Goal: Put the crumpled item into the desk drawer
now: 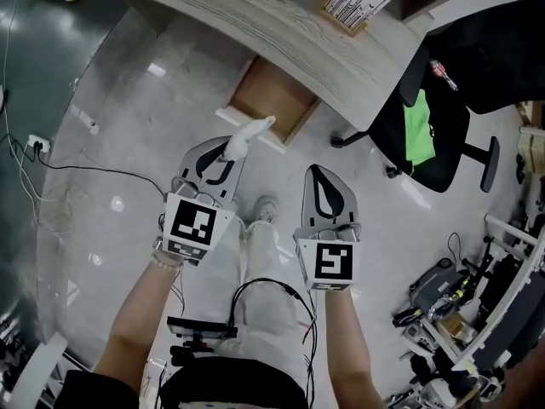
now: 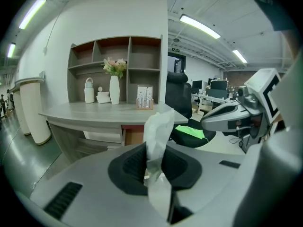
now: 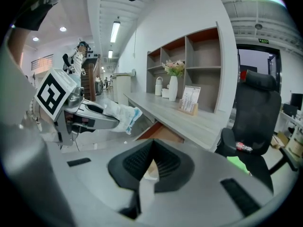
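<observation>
The crumpled item (image 1: 248, 135) is a white tissue. My left gripper (image 1: 225, 149) is shut on it, and its loose end sticks out past the jaw tips toward the desk. In the left gripper view the tissue (image 2: 157, 138) stands up between the dark pads. The drawer (image 1: 269, 97) hangs open under the desk (image 1: 281, 20), its brown inside bare, just ahead of the tissue. Beside it on the right, my right gripper (image 1: 318, 174) is shut with nothing in it. From the right gripper view I see the left gripper (image 3: 92, 118), the tissue (image 3: 124, 117) and the drawer (image 3: 163, 134).
A black office chair (image 1: 436, 118) with a green cloth on its seat stands right of the drawer. On the desk are a card holder (image 1: 352, 1) and a white vase with flowers (image 2: 114, 86). Cables and equipment lie at the lower right of the floor (image 1: 111, 203).
</observation>
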{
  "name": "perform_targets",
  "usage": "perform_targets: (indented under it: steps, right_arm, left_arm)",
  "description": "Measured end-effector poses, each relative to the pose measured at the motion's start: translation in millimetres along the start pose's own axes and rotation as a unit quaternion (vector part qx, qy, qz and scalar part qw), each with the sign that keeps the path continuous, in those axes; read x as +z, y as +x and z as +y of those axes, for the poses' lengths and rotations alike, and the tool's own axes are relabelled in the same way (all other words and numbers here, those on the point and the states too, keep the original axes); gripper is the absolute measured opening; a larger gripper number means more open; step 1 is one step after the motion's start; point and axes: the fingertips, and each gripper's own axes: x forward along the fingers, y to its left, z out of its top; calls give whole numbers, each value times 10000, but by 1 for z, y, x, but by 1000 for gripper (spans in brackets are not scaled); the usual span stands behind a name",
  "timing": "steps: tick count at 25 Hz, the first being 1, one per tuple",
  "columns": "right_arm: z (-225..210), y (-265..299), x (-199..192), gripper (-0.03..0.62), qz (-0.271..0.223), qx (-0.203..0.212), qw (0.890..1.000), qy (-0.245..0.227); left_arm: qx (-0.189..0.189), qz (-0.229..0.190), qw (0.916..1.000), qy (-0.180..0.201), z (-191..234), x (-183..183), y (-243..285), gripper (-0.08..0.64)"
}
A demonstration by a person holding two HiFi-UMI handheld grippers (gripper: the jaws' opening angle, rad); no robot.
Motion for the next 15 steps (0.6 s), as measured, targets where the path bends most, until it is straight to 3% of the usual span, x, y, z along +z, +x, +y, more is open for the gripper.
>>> perform_targets:
  steps: [15]
  right_arm:
    - [-7,16,-44,3,197,-51,9997,119]
  left_arm:
    - [-430,677,9967,-143,-1,-61,106,61]
